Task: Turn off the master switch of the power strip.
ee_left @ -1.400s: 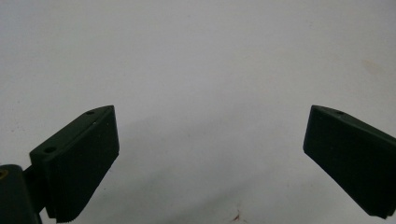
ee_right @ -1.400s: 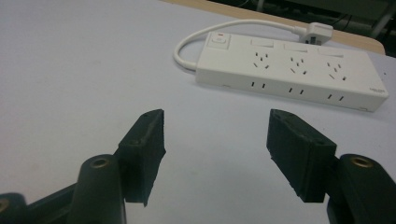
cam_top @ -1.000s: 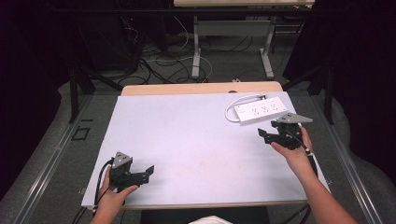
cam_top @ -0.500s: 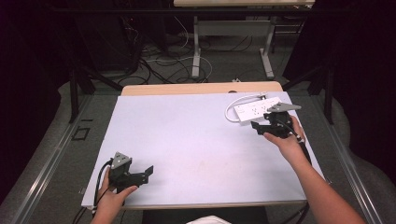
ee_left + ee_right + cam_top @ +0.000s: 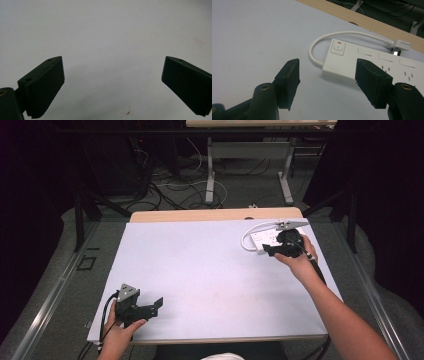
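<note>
A white power strip (image 5: 352, 60) with a switch and a short looped cable (image 5: 319, 43) lies at the table's far right, its plug (image 5: 398, 46) resting beside it. My right gripper (image 5: 327, 75) hovers open just in front of the strip's switch end, nothing between its jaws. From above, that right gripper (image 5: 272, 249) partly covers the power strip (image 5: 257, 239). My left gripper (image 5: 150, 307) rests open near the table's front left corner. In the left gripper view, my left gripper (image 5: 112, 82) has its jaws spread wide over bare table.
The white tabletop (image 5: 200, 270) has a wooden strip (image 5: 215, 215) along its far edge. Table legs and tangled cables (image 5: 175, 185) lie on the floor beyond. A metal rail (image 5: 50, 295) runs along the left side.
My right gripper has moved forward and left toward the power strip, now over its near end. The left gripper has stayed put.
</note>
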`<state>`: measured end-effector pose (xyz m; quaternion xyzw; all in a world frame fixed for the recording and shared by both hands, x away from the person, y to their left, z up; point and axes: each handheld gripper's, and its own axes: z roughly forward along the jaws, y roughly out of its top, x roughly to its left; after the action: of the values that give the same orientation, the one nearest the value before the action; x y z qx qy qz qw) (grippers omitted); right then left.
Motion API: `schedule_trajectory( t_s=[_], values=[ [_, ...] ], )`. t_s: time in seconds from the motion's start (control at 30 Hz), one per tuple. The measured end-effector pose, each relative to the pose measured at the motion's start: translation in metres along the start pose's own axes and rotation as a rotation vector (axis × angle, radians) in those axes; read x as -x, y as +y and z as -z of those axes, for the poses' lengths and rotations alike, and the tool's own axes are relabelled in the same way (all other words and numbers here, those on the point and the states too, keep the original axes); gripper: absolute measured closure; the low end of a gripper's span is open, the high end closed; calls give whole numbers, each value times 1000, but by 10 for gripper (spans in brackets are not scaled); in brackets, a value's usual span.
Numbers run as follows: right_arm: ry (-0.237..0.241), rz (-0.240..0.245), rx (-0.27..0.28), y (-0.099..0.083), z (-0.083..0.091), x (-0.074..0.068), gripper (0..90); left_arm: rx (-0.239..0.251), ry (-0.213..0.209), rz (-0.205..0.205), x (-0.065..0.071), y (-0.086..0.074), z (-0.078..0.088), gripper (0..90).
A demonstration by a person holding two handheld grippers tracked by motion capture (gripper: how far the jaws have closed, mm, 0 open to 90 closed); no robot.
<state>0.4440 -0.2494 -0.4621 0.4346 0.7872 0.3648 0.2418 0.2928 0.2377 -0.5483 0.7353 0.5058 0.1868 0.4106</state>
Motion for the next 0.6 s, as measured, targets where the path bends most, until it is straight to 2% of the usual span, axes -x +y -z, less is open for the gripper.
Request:
schedule_trajectory(
  t_s=[0.23, 0.6],
  values=[
    [4, -24, -30, 11, -11, 4, 376, 3, -1, 1, 0, 0, 1, 44],
    [4, -82, -40, 23, -25, 11, 392, 4, 1, 7, -2, -1, 1, 44]
  ],
)
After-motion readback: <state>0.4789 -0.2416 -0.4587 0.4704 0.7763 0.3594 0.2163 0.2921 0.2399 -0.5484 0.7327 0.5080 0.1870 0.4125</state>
